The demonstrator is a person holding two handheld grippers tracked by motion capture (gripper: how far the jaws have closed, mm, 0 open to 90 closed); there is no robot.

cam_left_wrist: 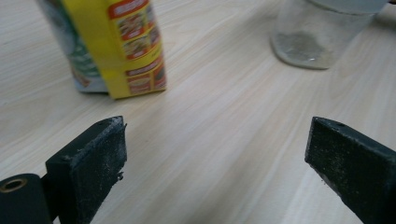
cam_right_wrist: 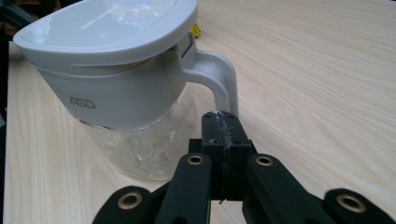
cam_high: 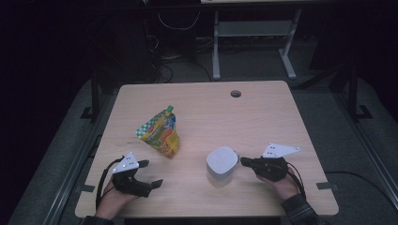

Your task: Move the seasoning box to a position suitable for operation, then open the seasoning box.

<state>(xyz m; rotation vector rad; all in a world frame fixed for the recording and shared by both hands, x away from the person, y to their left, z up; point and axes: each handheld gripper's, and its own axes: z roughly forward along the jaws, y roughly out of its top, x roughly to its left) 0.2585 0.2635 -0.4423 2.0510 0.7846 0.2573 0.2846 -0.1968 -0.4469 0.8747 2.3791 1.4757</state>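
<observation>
A yellow and green spouted pouch [cam_high: 160,135] stands left of the middle of the wooden table [cam_high: 234,122]. A clear jar with a white lid [cam_high: 221,165] stands near the front, its handle [cam_right_wrist: 219,74] turned toward my right gripper [cam_high: 243,161]. In the right gripper view that gripper [cam_right_wrist: 221,116] is shut with nothing between the jaws, its tip just short of the handle below the white lid [cam_right_wrist: 116,42]. My left gripper [cam_high: 151,173] rests at the front left, open and empty. In its own view the left gripper [cam_left_wrist: 215,126] faces the pouch [cam_left_wrist: 126,46] and the jar [cam_left_wrist: 308,42].
A round cable hole [cam_high: 235,93] sits near the table's far edge. Beyond the table stand a grey desk frame [cam_high: 253,33] and loose cables on a dark floor. The table's front edge runs close under both hands.
</observation>
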